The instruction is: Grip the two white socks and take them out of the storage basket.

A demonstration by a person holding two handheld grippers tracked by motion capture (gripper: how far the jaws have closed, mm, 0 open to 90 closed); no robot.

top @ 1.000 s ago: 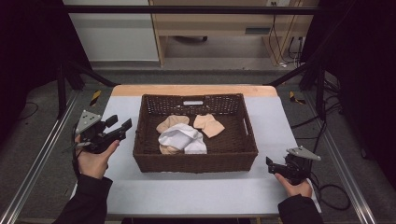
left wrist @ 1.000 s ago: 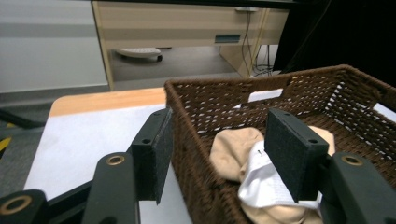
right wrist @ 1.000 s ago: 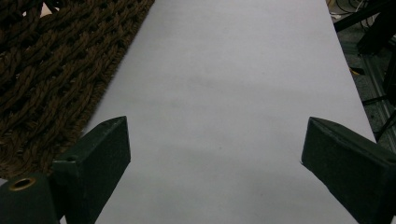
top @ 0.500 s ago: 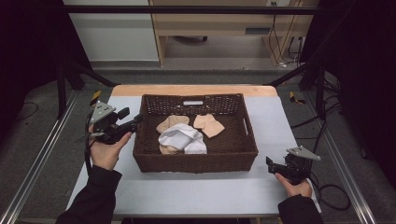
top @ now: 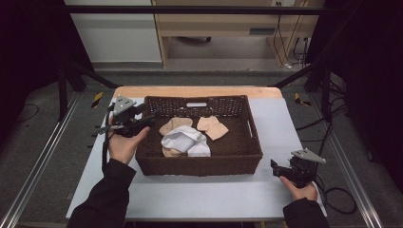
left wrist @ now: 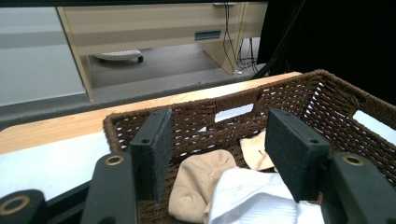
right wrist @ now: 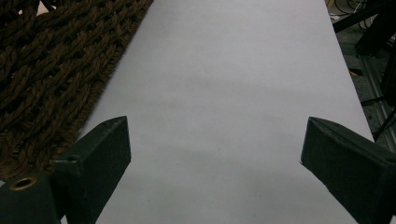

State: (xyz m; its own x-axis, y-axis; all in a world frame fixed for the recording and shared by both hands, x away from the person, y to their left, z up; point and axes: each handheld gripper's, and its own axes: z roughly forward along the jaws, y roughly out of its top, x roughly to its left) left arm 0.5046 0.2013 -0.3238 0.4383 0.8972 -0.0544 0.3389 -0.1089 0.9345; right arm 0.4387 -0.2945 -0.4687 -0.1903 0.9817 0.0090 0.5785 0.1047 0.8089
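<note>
The left gripper, jaws apart and empty, is hovering at the wicker basket's left rim, white cloth lying inside; basket is sitting on a grey-topped table

Basket walls ring cloths; access from above.
</note>
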